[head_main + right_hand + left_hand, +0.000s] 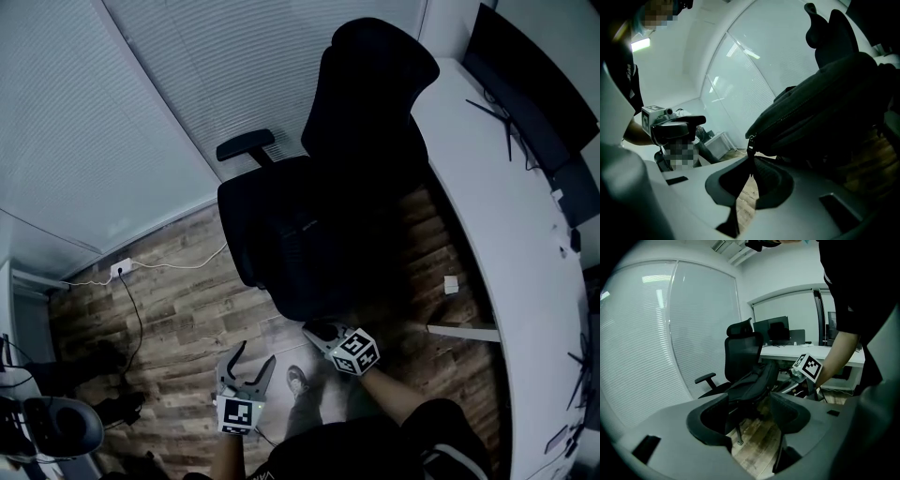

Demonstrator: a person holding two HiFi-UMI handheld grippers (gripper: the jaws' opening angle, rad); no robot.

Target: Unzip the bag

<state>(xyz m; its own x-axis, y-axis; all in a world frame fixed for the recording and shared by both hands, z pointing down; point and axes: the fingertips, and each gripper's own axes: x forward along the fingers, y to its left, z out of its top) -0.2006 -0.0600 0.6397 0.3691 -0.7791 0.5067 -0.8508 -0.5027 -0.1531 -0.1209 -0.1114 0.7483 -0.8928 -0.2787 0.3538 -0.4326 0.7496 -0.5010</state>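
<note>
Bag [825, 108]: black, slumped on the seat of the office chair [375, 94], which is parked right by the white desk [511, 225]. From the head view it pretty much melts into the dark chair.
Feel: looks like soft, floppy fabric, probably not heavy. My guess is it'll bunch up and drag along with the zip instead of staying put.
Where to grab: the zipper pull [750, 151] dangling off the near corner. The zip track [787, 117] runs away from it along the top edge.
Right gripper [750, 176]: jaws pinched together on that pull.
Left gripper [749, 401]: jaws spread apart, nothing in them, hovering over the wood floor [178, 309] short of the bag. I'd say it should pin the fabric near that corner.
Room: open floor on the left side. The desk edge is close on the right, and the armrest [246, 145] and backrest box in the far side. The chair might also swivel under a hard tug.
</note>
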